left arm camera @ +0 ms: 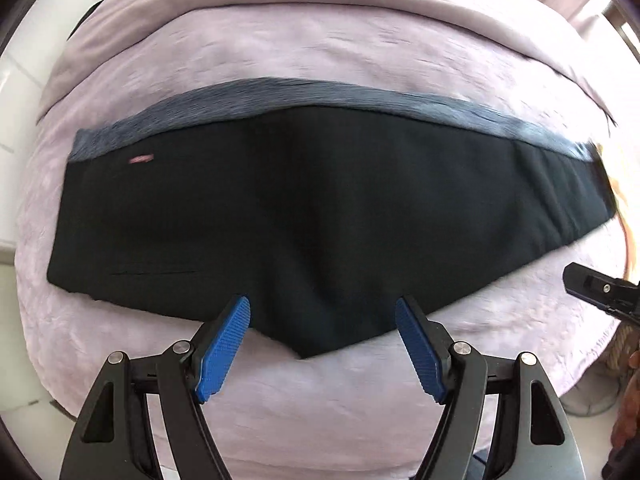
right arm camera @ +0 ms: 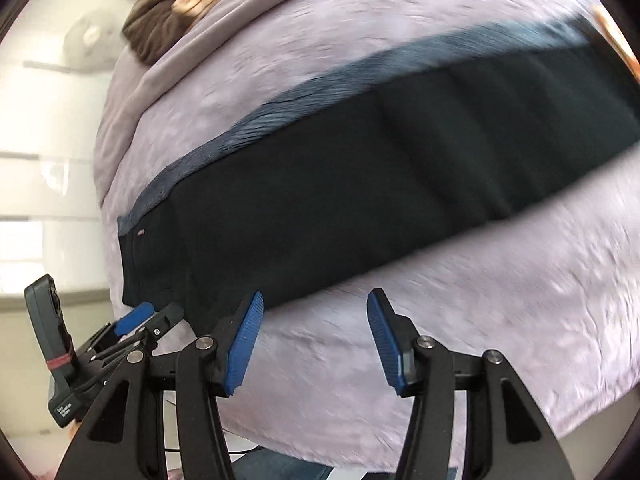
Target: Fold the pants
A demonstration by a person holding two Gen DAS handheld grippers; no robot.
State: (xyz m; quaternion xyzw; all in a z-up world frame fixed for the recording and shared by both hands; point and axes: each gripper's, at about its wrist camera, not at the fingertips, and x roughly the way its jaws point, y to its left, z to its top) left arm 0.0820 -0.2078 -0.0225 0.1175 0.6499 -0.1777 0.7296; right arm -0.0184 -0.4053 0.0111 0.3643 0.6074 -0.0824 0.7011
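On the lilac bedspread (left arm camera: 320, 408) the dark pants (left arm camera: 304, 216) lie flat, already doubled leg over leg into one long band. A strip of blue-grey fabric (left arm camera: 320, 94) shows along their far edge; whether it is lining or a separate cloth I cannot tell. At the left end of the pants sits a small pink mark (left arm camera: 141, 159), near what looks like the waist, and the crotch point juts toward the near edge of the pants.

The left gripper (left arm camera: 323, 312) hovers just above that point, its blue pads spread wide and holding nothing. The right gripper (right arm camera: 315, 304) hangs past the near edge of the pants, over bare bedspread, jaws likewise apart and empty.

The cloth looks thin, soft and light, a smooth weave that will likely sag and slide rather than hold a shape. Pinching a single layer would probably peel the two legs apart, so both layers should go between the pads together. The sensible holds, as I judge it, are the two corners at one end of the pants, so the band carries over evenly onto the other end.
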